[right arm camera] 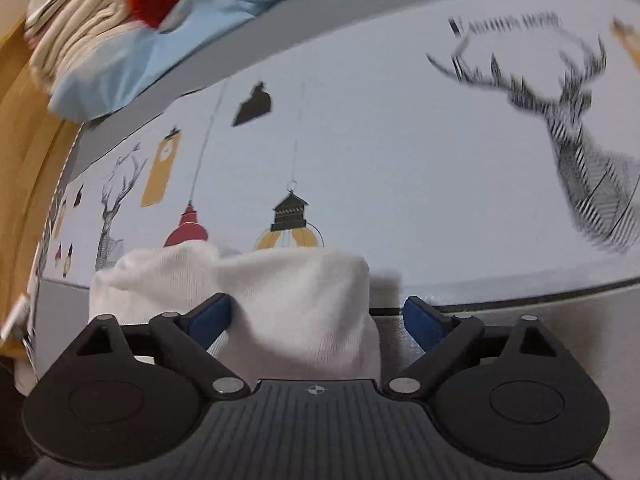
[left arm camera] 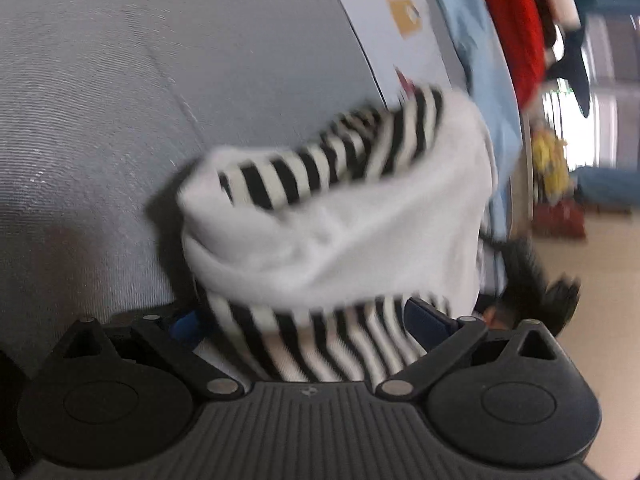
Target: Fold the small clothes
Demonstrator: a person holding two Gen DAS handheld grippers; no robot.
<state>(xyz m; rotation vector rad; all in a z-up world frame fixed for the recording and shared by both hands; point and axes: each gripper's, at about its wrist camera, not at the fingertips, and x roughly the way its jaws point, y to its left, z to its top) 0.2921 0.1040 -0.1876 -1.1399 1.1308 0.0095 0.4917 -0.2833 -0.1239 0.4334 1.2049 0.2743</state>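
Soft, light striped garment (left arm camera: 320,216) flops easily; best pinched at its twelve-o'clock hem. Left gripper (left arm camera: 308,320) and right gripper (right arm camera: 316,320) fingers spread, gripping nothing.

Black-and-white striped cotton garment (left arm camera: 320,216) bunched between left gripper (left arm camera: 308,316) fingers, on grey ribbed cloth surface (left arm camera: 100,100). Behind it, printed white mat (right arm camera: 380,152); farther back, piled pale-blue cloth (right arm camera: 132,52).

Left gripper (left arm camera: 310,314) jaws spread wide; right gripper (right arm camera: 318,314) likewise, both angled downward
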